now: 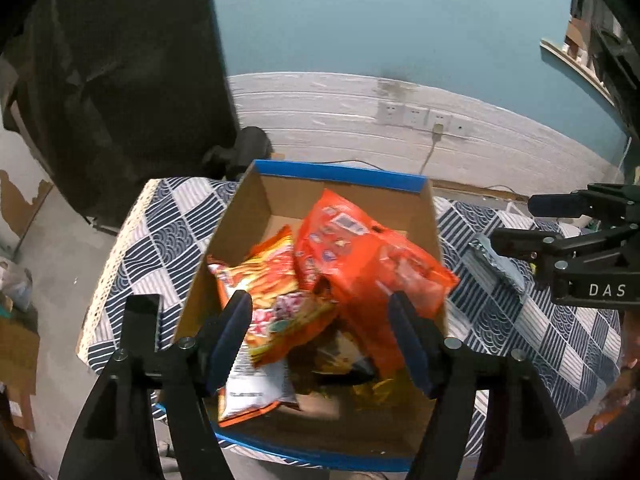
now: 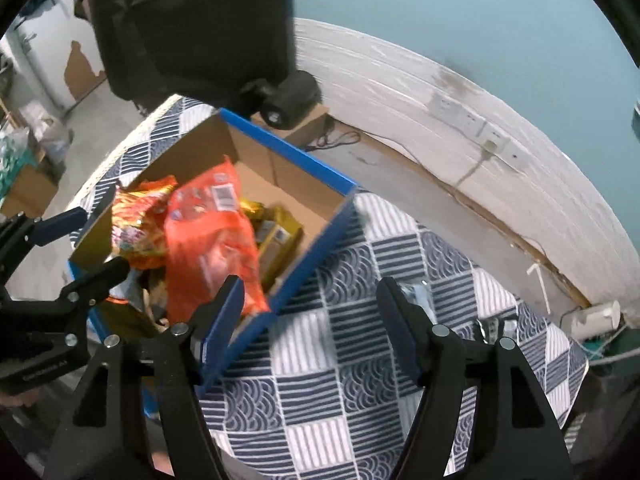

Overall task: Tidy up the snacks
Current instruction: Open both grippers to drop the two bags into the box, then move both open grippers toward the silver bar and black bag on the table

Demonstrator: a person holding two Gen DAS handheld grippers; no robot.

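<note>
You get dim, even light; the orange snack bag (image 1: 372,256) is motion-blurred, and fisheye bending darkens everything far from it.

Left hand-held gripper (image 1: 322,330): fingers spread wide, nothing between them, poised over the box. Cardboard box (image 1: 256,204): open top, blue outer rim, standing on the surface (image 1: 160,220), which is covered in a navy-and-white patterned cloth. Box contents: large orange bag (image 1: 360,256) on top, tilted; orange-and-yellow snack packet (image 1: 272,276) beside it on the left; white-backed packet (image 1: 256,384) lower down; gold wrappers (image 1: 376,390) at the near end. Silvery packet (image 1: 496,260): lying on the cloth right of the box. Right hand-held gripper (image 1: 516,224): at the right edge, above that packet, fingers apart.
</note>
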